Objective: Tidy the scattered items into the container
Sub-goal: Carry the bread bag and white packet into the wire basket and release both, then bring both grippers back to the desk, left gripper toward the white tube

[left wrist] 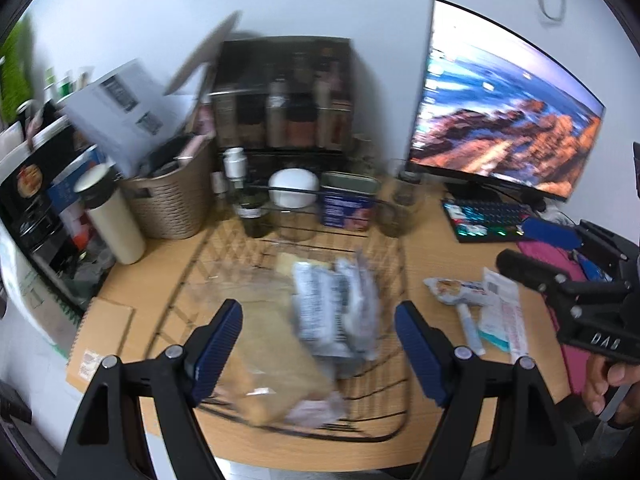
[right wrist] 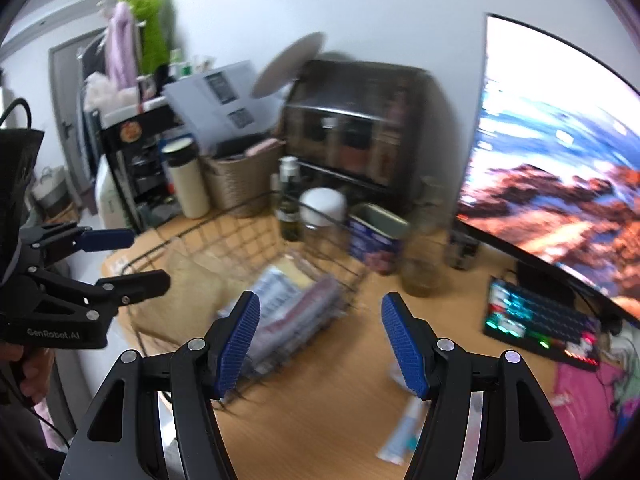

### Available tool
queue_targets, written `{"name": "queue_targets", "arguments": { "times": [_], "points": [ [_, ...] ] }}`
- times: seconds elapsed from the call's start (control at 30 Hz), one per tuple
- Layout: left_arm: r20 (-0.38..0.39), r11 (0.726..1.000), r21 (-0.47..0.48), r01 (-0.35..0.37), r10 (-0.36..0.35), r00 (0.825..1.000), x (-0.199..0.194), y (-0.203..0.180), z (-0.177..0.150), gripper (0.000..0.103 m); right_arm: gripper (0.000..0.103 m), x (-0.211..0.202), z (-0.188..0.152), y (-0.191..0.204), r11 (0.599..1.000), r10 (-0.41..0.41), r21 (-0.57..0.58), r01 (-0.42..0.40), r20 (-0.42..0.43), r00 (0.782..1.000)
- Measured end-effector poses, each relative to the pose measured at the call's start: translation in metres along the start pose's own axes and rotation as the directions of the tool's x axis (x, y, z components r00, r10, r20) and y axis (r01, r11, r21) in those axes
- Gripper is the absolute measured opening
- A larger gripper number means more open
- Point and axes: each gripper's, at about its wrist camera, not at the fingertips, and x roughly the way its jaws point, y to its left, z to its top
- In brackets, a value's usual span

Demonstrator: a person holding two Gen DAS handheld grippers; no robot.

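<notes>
A black wire basket (left wrist: 394,236) sits on the wooden desk and holds a tan bag (left wrist: 272,360) and grey-white packets (left wrist: 336,308). My left gripper (left wrist: 318,344) is open and empty above the basket. To its right on the desk lie a snack packet (left wrist: 452,290), a small white tube (left wrist: 472,330) and a white-teal sachet (left wrist: 504,316). My right gripper (right wrist: 320,344) is open and empty, over the desk beside the basket (right wrist: 224,236). A white-teal packet (right wrist: 404,432) lies below it. Each gripper shows in the other's view, the right (left wrist: 540,252) and the left (right wrist: 132,256).
Behind the basket stand jars (left wrist: 294,196), a blue tin (left wrist: 348,204), a glass (left wrist: 396,212), a woven bin (left wrist: 172,200), a cream flask (left wrist: 116,220) and a dark rack (left wrist: 284,96). A monitor (left wrist: 500,108), keyboard (left wrist: 484,220) and pink cloth (left wrist: 560,280) are at right. A cardboard box (left wrist: 100,340) lies left.
</notes>
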Motion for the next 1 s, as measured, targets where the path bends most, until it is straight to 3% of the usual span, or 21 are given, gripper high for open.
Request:
{"name": "queue_targets", "arguments": {
  "times": [0.43, 0.63, 0.87, 1.0],
  "points": [
    [-0.096, 0.971, 0.156, 0.18, -0.166, 0.981, 0.042, -0.131, -0.001, 0.081, 0.064, -0.067, -0.089, -0.125, 0.959, -0.182, 0.201, 0.199, -0.102, 0.978],
    [-0.226, 0.954, 0.174, 0.245, -0.203, 0.953, 0.091, -0.178, -0.017, 0.081, 0.064, -0.078, -0.127, -0.16, 0.935, -0.196, 0.271, 0.228, -0.14, 0.971],
    [-0.341, 0.973, 0.11, 0.203, -0.154, 0.927, 0.159, -0.195, -0.035, 0.081, 0.064, -0.085, -0.144, -0.183, 0.924, -0.205, 0.296, 0.241, -0.149, 0.967],
    [-0.371, 0.981, 0.095, 0.167, -0.12, 0.921, 0.179, -0.194, -0.041, 0.081, 0.064, -0.084, -0.146, -0.193, 0.92, -0.209, 0.305, 0.246, -0.15, 0.966]
  ]
}}
